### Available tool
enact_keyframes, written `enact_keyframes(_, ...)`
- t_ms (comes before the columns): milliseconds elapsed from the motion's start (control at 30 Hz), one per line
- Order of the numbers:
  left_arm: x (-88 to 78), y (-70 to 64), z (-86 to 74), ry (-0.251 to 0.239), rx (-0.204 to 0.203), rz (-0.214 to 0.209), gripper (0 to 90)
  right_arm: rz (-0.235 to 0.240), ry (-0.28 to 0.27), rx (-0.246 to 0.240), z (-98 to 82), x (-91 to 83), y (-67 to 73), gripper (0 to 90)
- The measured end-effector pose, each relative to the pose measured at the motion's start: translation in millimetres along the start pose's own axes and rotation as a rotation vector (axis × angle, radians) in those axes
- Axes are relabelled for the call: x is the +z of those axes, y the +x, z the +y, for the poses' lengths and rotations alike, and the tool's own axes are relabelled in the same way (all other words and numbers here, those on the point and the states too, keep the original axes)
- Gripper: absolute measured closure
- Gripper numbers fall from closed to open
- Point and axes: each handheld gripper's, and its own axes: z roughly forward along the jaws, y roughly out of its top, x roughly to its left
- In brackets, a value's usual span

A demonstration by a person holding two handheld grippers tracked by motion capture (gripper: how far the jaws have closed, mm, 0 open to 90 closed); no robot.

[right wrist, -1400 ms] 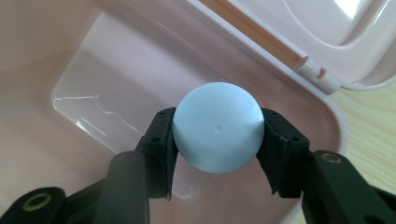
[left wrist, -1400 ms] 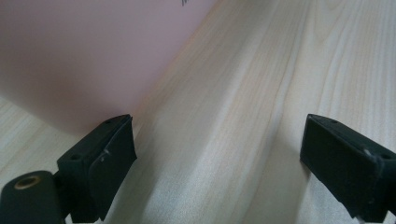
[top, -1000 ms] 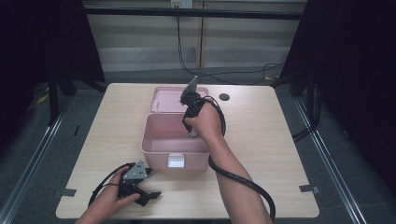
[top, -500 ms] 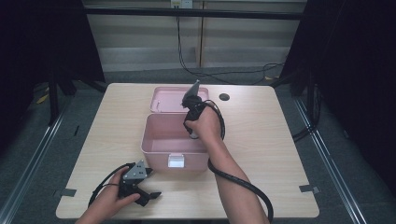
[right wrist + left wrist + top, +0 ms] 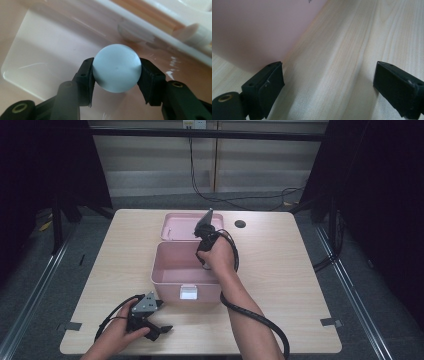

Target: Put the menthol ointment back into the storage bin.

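Note:
A pale blue ball [image 5: 116, 68] sits squeezed between the two black pads of my right gripper [image 5: 116, 75], which is shut on it. That gripper [image 5: 202, 251] points down into the open pink box [image 5: 172, 281] at mid-table, over the box's back right part; the box's pale inner floor [image 5: 50, 50] lies under the ball. My left gripper [image 5: 156, 317] rests on the table near the box's front left corner, with its jaws wide apart and bare wood between them [image 5: 329, 80]. The box's pink wall [image 5: 257, 32] rises just past its left fingertip [image 5: 270, 82].
The box's pink lid [image 5: 176, 226] lies flat behind it. A round dark hole [image 5: 240, 224] marks the wooden table [image 5: 290, 270] at the back right. Black cables trail from both grippers. Dark floor and metal rails surround the table.
The right hand has shifted only slightly over the box, still gripping the ball. The left hand and its gripper stayed put.

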Motion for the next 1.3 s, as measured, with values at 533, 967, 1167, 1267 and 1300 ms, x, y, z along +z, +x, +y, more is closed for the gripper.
enact_keyframes(533, -0.1, 0.0, 0.0, 0.001, 0.001, 0.002, 9.1, -0.026, -0.018, 0.019, -1.7, 9.8, 2.1, 50.7)
enact_keyframes(967, 0.0, -0.1, 0.0, 0.001, 0.001, 0.002, 9.0, -0.032, -0.020, 0.038, -2.8, 14.7, 3.2, 50.6)
enact_keyframes(1167, -0.2, -0.1, 0.1, 0.003, 0.001, 0.003, 9.0, -0.030, -0.022, 0.036, -3.4, 16.2, 3.5, 50.5)
enact_keyframes(1267, -0.2, -0.1, 0.1, 0.003, 0.001, 0.003, 9.0, -0.029, -0.023, 0.035, -3.9, 17.0, 3.5, 50.4)
enact_keyframes(1300, -0.2, -0.1, 0.1, 0.003, 0.001, 0.003, 9.0, -0.030, -0.022, 0.033, -4.1, 17.4, 3.5, 50.5)
